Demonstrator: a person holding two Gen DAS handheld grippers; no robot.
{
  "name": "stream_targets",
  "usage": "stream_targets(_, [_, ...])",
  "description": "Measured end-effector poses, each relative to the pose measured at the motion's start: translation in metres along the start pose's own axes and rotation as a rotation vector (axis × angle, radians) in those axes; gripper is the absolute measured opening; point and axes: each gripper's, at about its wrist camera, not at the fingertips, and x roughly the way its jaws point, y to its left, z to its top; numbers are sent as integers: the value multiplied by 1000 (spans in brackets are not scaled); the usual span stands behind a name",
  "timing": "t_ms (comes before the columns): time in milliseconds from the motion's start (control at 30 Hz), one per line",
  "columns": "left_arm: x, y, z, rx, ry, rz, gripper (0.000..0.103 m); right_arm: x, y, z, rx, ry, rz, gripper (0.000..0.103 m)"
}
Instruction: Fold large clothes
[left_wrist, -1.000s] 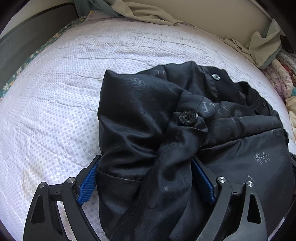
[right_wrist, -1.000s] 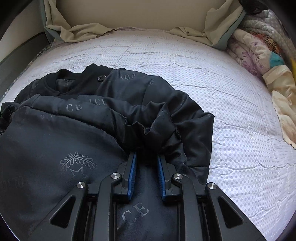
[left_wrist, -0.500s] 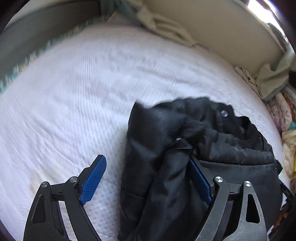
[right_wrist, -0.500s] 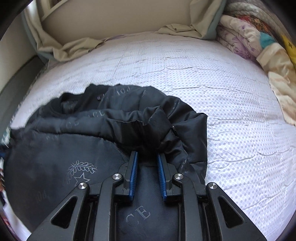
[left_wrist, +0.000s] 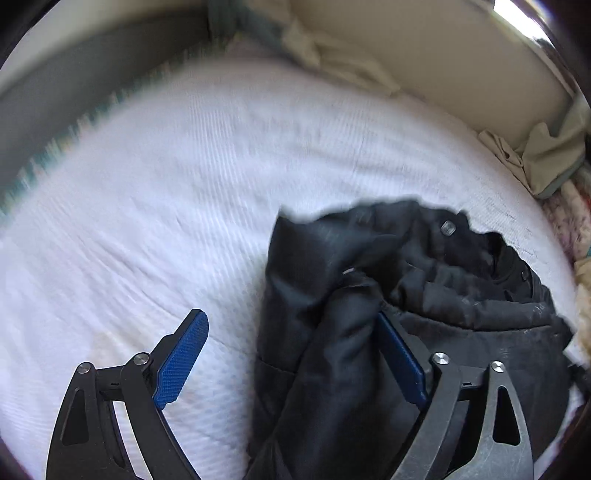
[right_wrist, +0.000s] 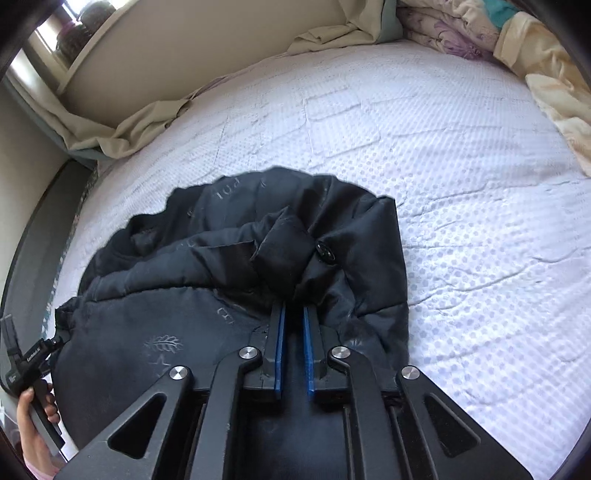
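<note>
A black padded jacket (left_wrist: 424, 280) (right_wrist: 221, 258) lies bunched on the white dotted mattress (left_wrist: 184, 184) (right_wrist: 443, 166). My left gripper (left_wrist: 288, 317) stands wide open. Its left pad (left_wrist: 181, 362) hangs over bare mattress, and jacket fabric drapes against its right pad (left_wrist: 399, 362) without being pinched. My right gripper (right_wrist: 293, 308) is closing tight on a fold of the jacket just below a black button (right_wrist: 325, 253), and dark cloth fills the narrow gap between its blue pads. At the right wrist view's lower left, a hand (right_wrist: 33, 428) holds the left gripper's handle.
Rumpled beige sheets (right_wrist: 129, 129) (left_wrist: 535, 162) pile along the wall at the far side of the bed. A floral quilt (right_wrist: 480, 37) is heaped at the far right. The grey bed frame (left_wrist: 55, 110) runs along the left edge.
My left gripper has lifted and drawn back, so its left pad is off the jacket and over the mattress. My right gripper has rolled, risen with the fabric and pinched tighter.
</note>
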Motion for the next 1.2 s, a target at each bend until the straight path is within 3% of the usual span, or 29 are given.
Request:
stream_targets(100, [-38, -26, -6, 88, -112, -49, 93, -38, 29, -3, -106, -115, -36, 35])
stream_targets(200, [-63, -63, -23, 222, -159, -152, 94, -62, 56, -10, -195, -176, -26, 36])
stream_targets(300, [-62, -102, -46, 361, -112, -217, 94, -61, 73, -21, -255, -167, -36, 36])
stream_targets(467, [-27, -134, -83, 493, -14, -154, 94, -27, 64, -33, -261, -70, -190, 36])
stream_targets(667, [-8, -129, -101, 495, -23, -114, 96, 0, 30, -39, -167, -5, -117, 35])
stream_targets(800, [0, -126, -104, 466, -15, -118, 97, 14, 35, -48, -238, -22, -173, 35])
stream_targets(933, [0, -121, -94, 437, 10, -157, 99, 17, 36, -48, -234, -36, -186, 35])
stream_targets(1067, [-15, -113, -82, 393, 32, -212, 98, 8, 28, -39, -163, -2, -114, 37])
stream_targets(1200, [-32, -91, -64, 292, 16, -260, 98, -4, 21, -34, -101, 46, -46, 48])
